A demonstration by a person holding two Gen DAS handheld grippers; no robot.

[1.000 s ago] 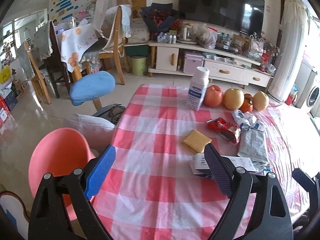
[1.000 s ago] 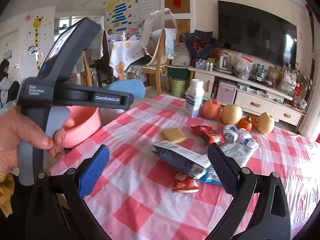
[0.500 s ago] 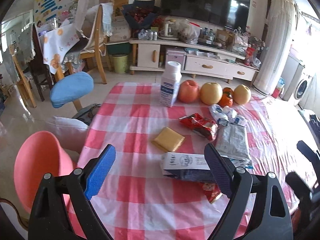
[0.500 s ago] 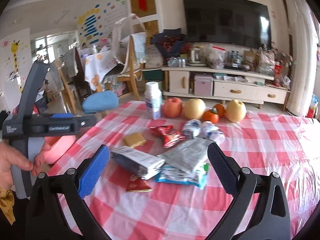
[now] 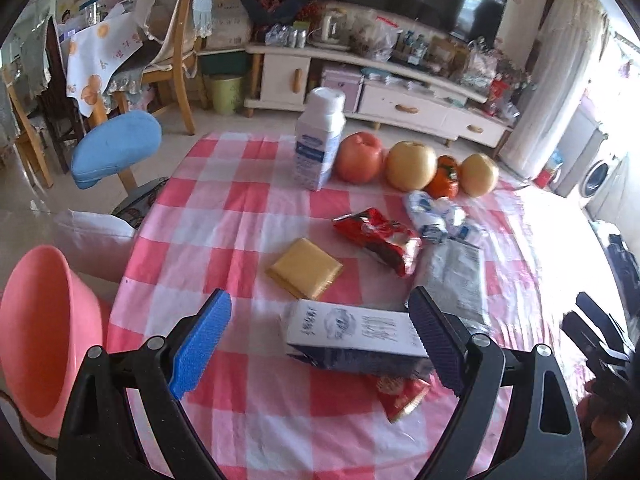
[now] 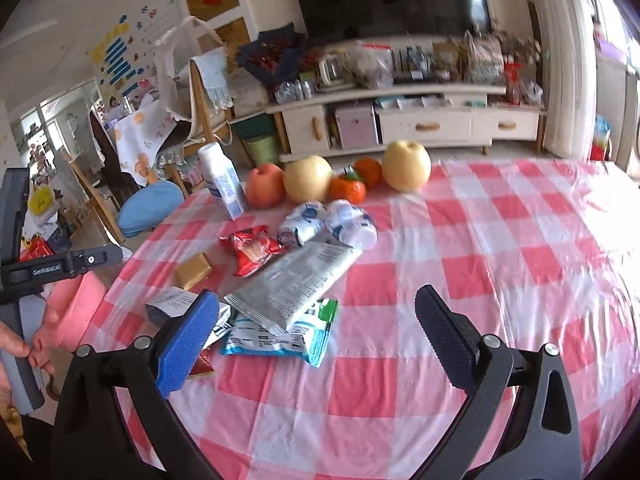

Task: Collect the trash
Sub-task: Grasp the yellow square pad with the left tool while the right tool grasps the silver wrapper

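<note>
From the left wrist view, we see our left gripper (image 5: 320, 344) angled down at the table, jaws spread wide with nothing pressed between the pads. A flattened white and dark carton (image 5: 356, 340) lies between the fingers in the lower centre, its long axis running left to right across the frame, apart from the blue pad and close against the dark one. A red wrapper (image 5: 402, 396) pokes out from under it at lower right. Above sit a yellow packet (image 5: 305, 268), a crumpled red snack bag (image 5: 380, 240) and a grey pouch (image 5: 456, 276). The checked tablecloth (image 5: 240, 220) lies bare on the left, its edge curving down beside a pink basin (image 5: 44, 336) at the far left.

From the right wrist view, our right gripper (image 6: 316, 334) is also released, jaws wide and holding nothing. The grey pouch (image 6: 296, 284) runs diagonally from lower left to upper right, lying on a blue and green wrapper (image 6: 280, 336) just beside the blue pad. The cloth (image 6: 500, 260) stretches open across the right half. At the left edge, a hand (image 6: 16, 348) grips the other tool's handle.
</note>
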